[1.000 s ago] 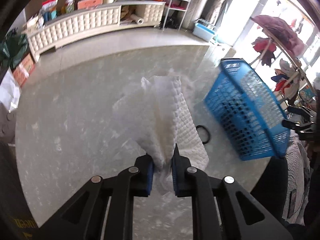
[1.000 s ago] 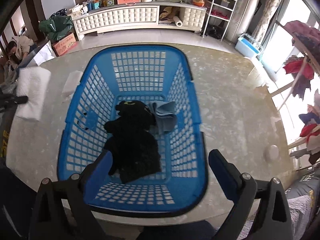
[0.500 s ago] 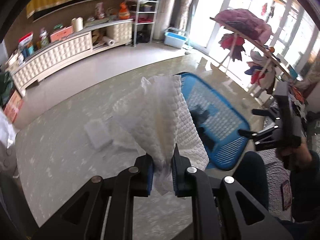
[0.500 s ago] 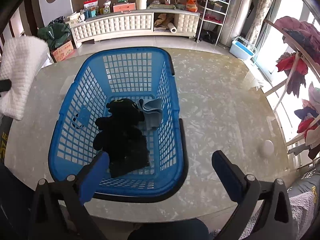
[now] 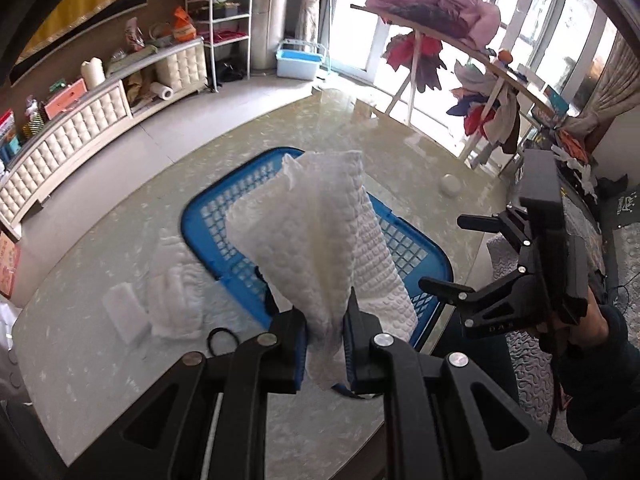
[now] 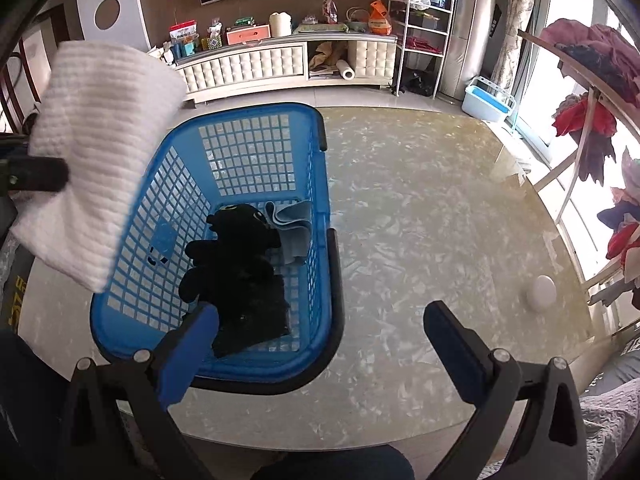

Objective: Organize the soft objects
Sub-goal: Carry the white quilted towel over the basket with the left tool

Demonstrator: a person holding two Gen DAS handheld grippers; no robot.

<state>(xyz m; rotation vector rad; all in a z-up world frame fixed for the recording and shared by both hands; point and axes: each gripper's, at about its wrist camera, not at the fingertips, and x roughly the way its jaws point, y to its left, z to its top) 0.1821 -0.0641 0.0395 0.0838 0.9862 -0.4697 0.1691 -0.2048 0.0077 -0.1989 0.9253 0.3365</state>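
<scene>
White quilted cloth [image 5: 320,248] is pinched between my left gripper [image 5: 325,346] pads, jaws clamped tight on its lower end, rest of it standing up in front of the lens.

Left wrist view: cloth hangs above the blue laundry basket [image 5: 430,258], which sits on the marble-look table [image 5: 100,360] and is mostly hidden behind the cloth. At 9 o'clock from the gripper tips, on the table: a crumpled white cloth [image 5: 176,300], a small white rectangular pad [image 5: 126,314] just beside it, and a black hair tie [image 5: 222,340] nearer the jaws. At 3 o'clock I see the right gripper [image 5: 460,256] held by a hand [image 5: 568,328] in a dark sleeve, fingers spread wide, nothing between them. Small white round object [image 5: 450,186] on the table at 1 o'clock.

Right wrist view: right gripper [image 6: 320,320] is fully apart and holds nothing; it points at the table just beside the basket [image 6: 328,280], left finger over the basket's near end. Inside the basket: black plush toy [image 6: 236,248] with a grey folded cloth [image 6: 292,224] touching it at 2 o'clock. Held white cloth [image 6: 96,160] shows at 10 o'clock, over the basket's left rim, with one left gripper finger [image 6: 38,174] visible against it. White round object [image 6: 540,292] at 3 o'clock, well apart from the basket.
</scene>
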